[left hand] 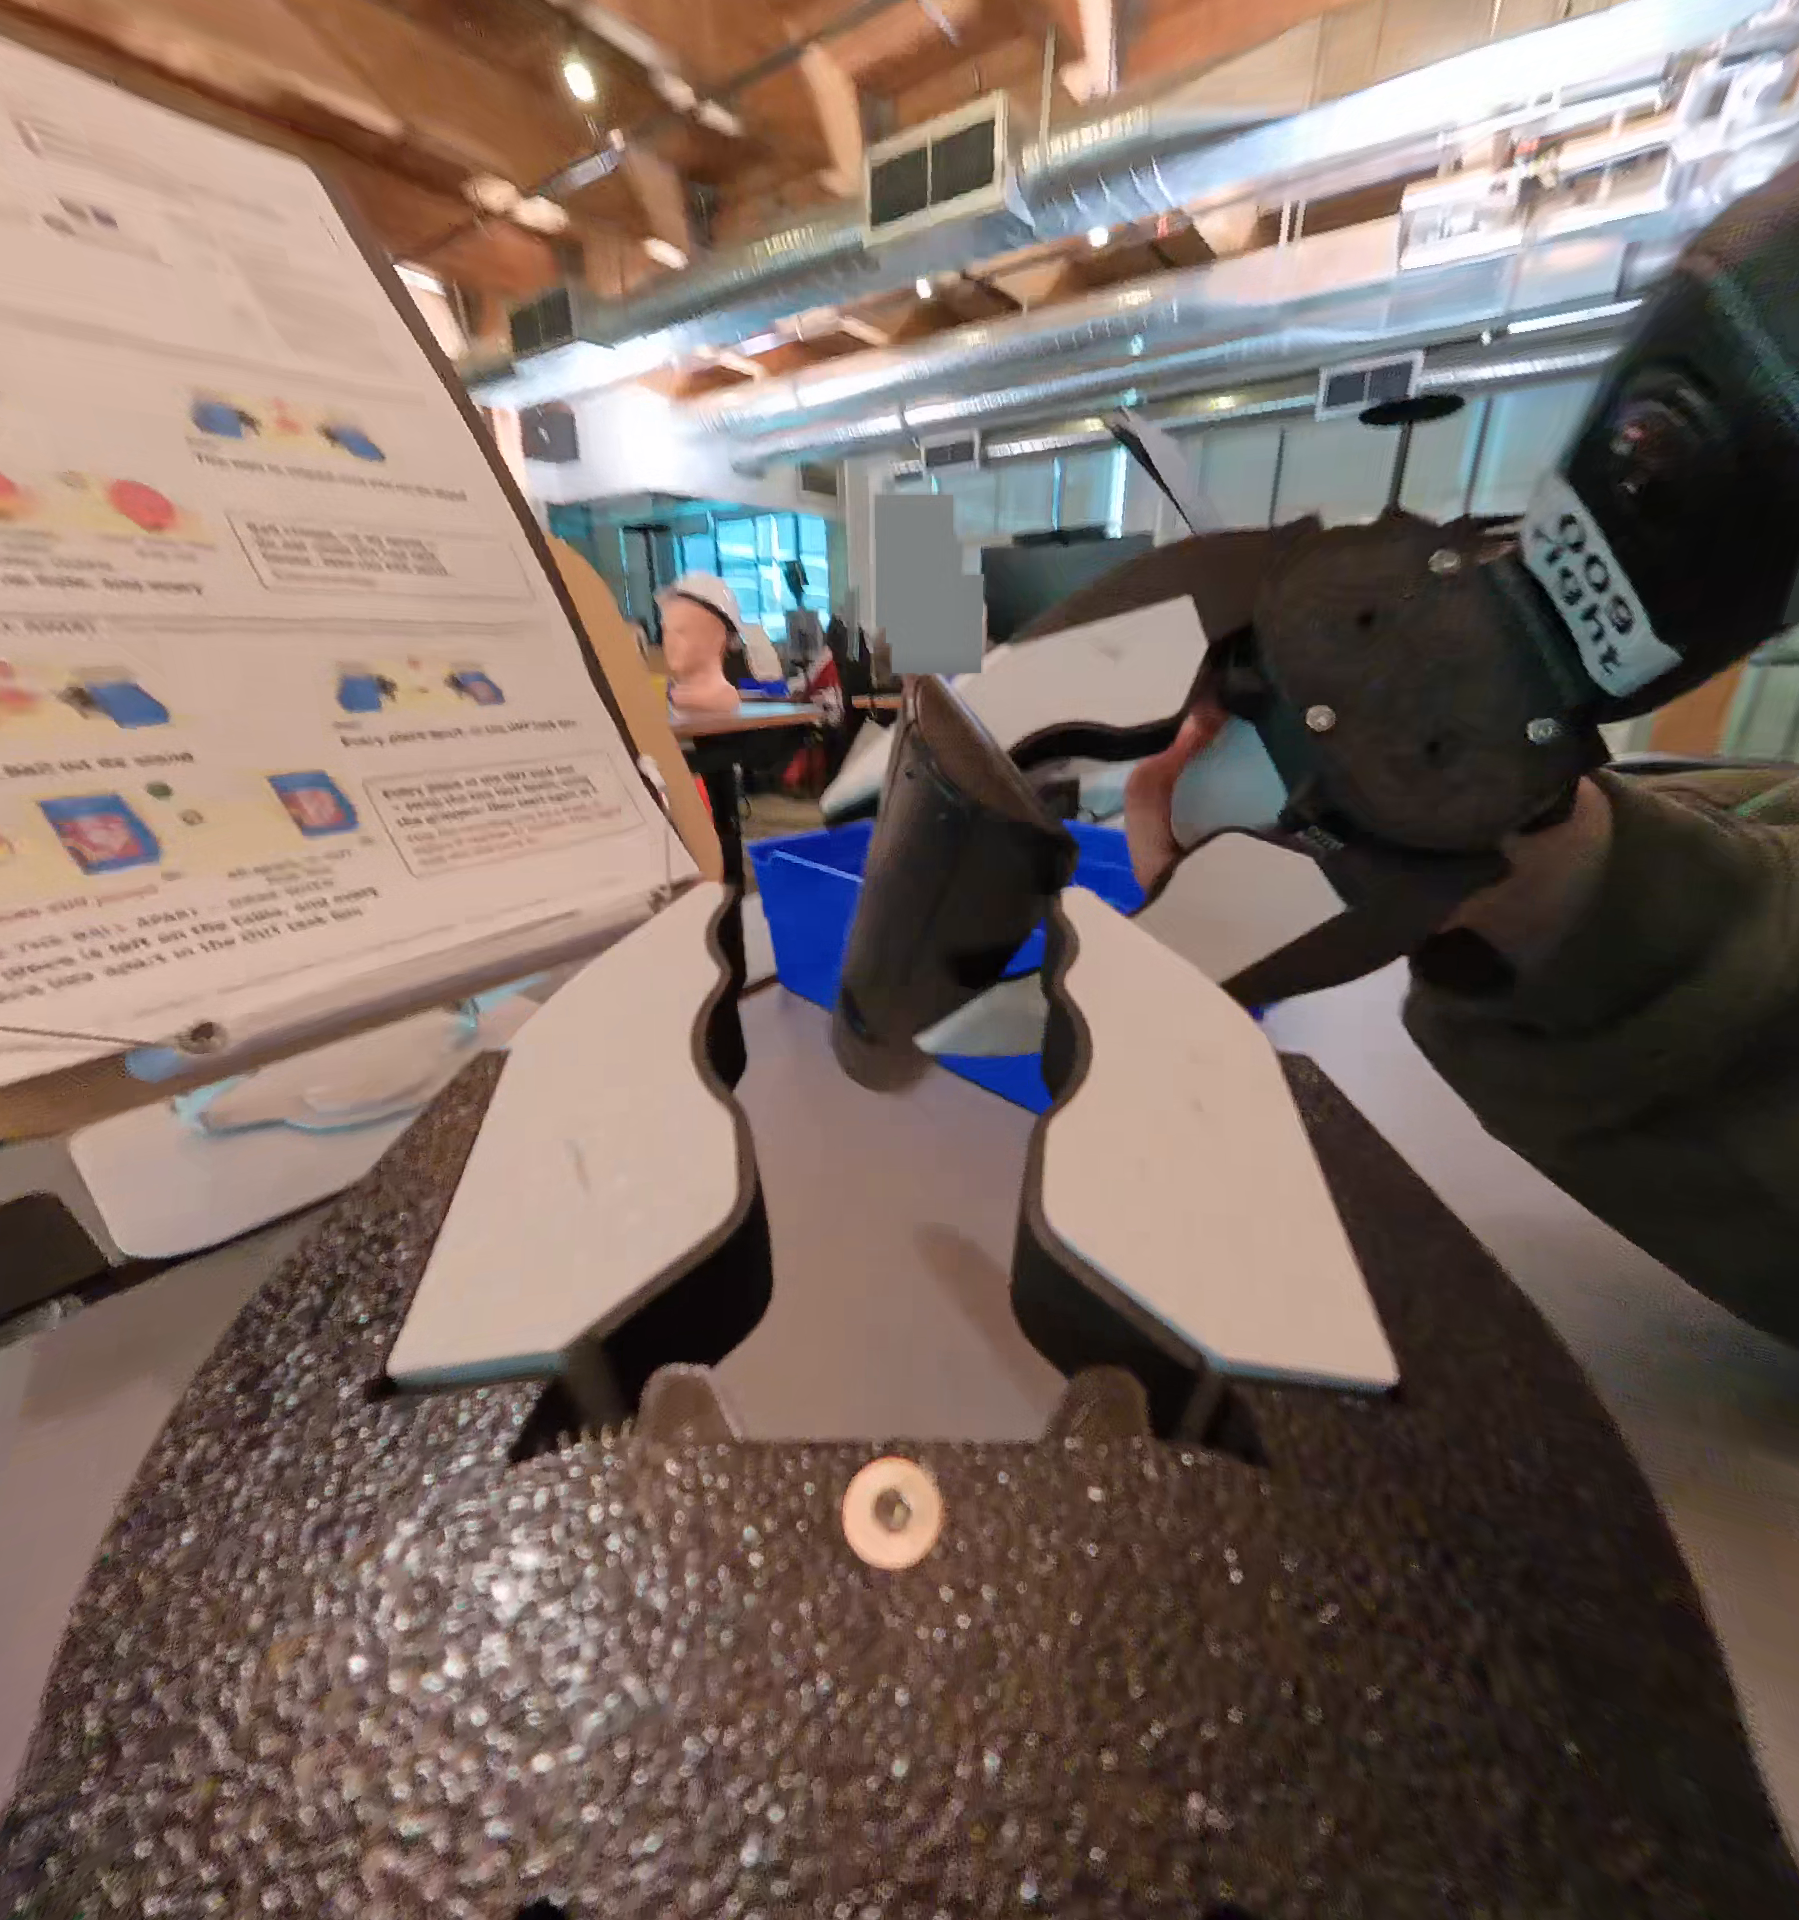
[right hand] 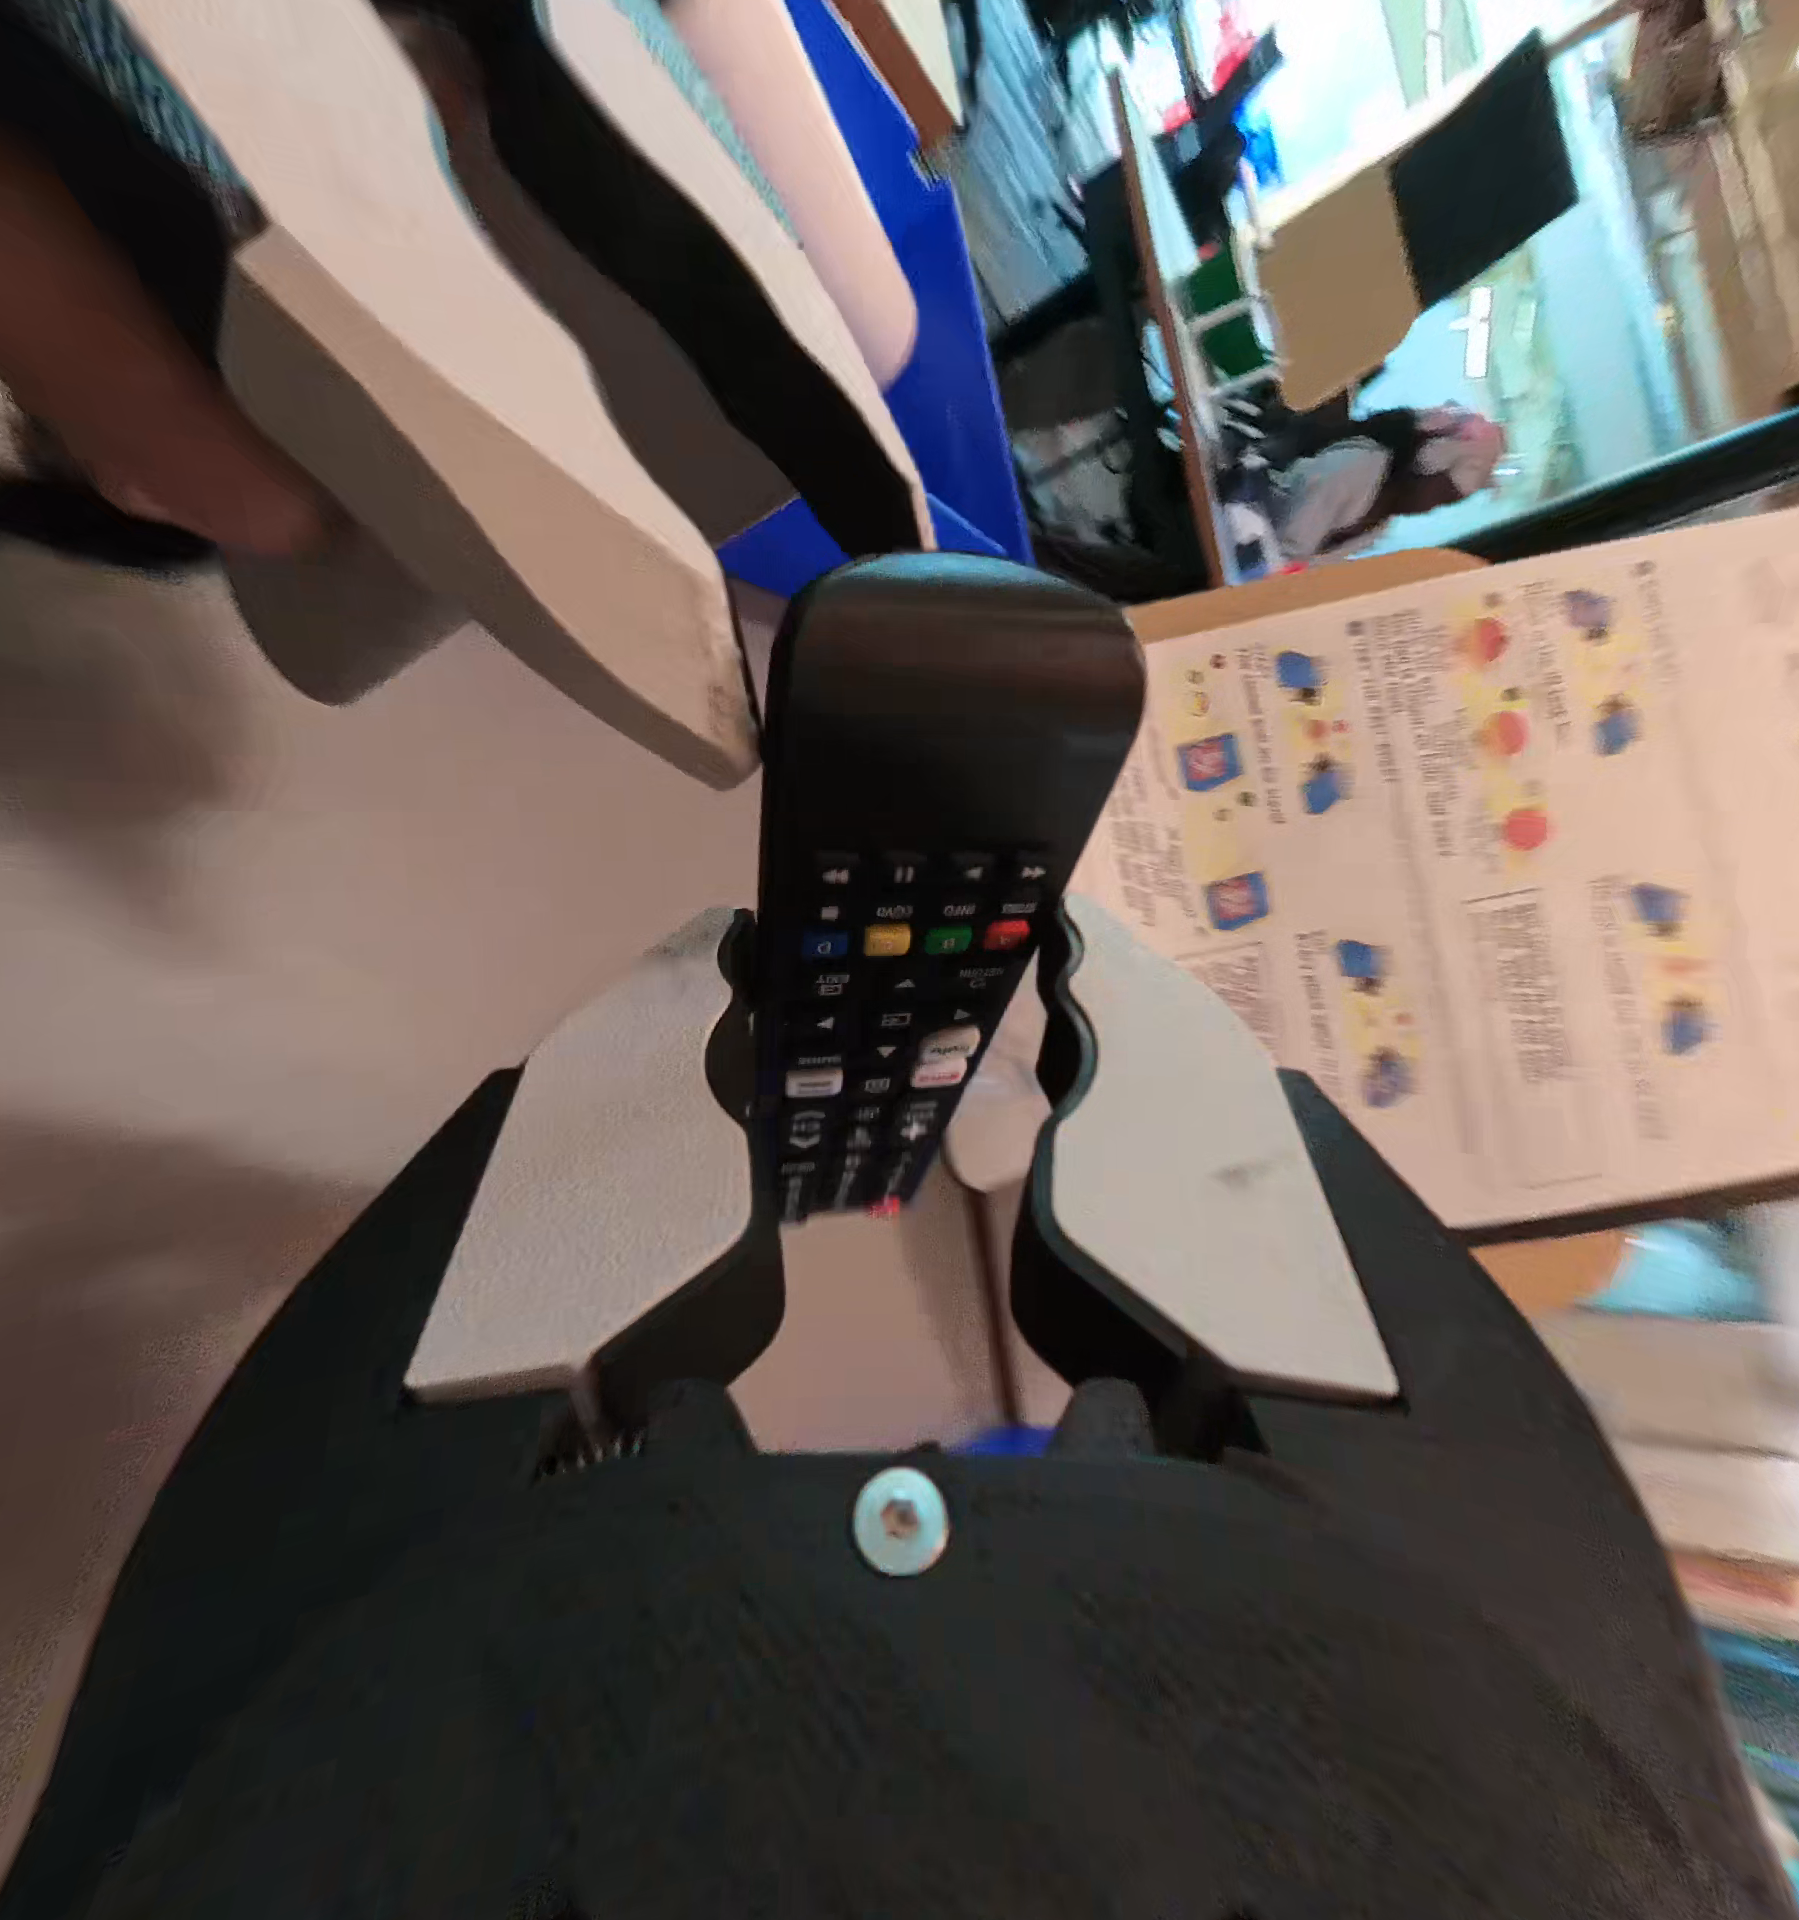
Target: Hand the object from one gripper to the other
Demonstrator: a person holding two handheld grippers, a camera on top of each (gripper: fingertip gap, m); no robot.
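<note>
A black remote (right hand: 936,883) stands clamped between the right gripper (right hand: 900,935) fingers, button face toward its camera, plain end pointing to 12 o'clock. The left gripper (left hand: 895,935) hangs spread wide, holding nothing; the remote's end (left hand: 936,883) sits in the gap at its fingertips, one tip beside the remote's edge. A blue bin (left hand: 801,894) lies behind, an instruction sheet (left hand: 199,582) at 10 o'clock.

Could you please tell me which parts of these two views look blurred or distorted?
Left wrist view: instruction sheet smeared, remote control soft, wide-angle bending of the ceiling ducts. Right wrist view: remote buttons fairly readable as shapes, left gripper and table streaked by motion blur.
</note>
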